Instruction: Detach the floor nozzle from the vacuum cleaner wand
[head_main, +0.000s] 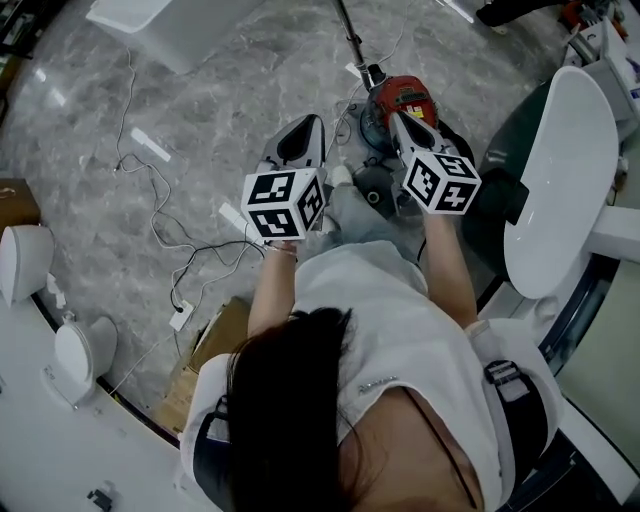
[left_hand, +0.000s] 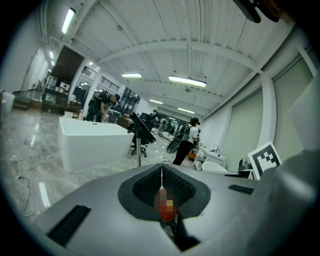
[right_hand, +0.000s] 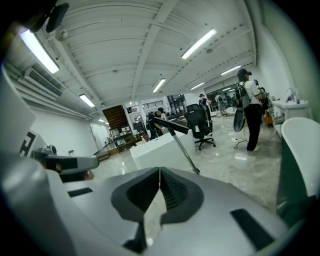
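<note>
Evidently, the left claw (head_main: 308, 125) and right claw (head_main: 397, 120) are held shut and empty above the floor (head_main: 200, 100), probably as an approach, since the vacuum (head_main: 402, 95) is laid just beneath them, its wand (head_main: 350, 35) directed away, the nozzle unseen.

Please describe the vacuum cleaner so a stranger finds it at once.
On the grey marble floor, look just past the right gripper. The vacuum cleaner lies there; its red body and thin dark wand set it apart from the white cables.
</note>
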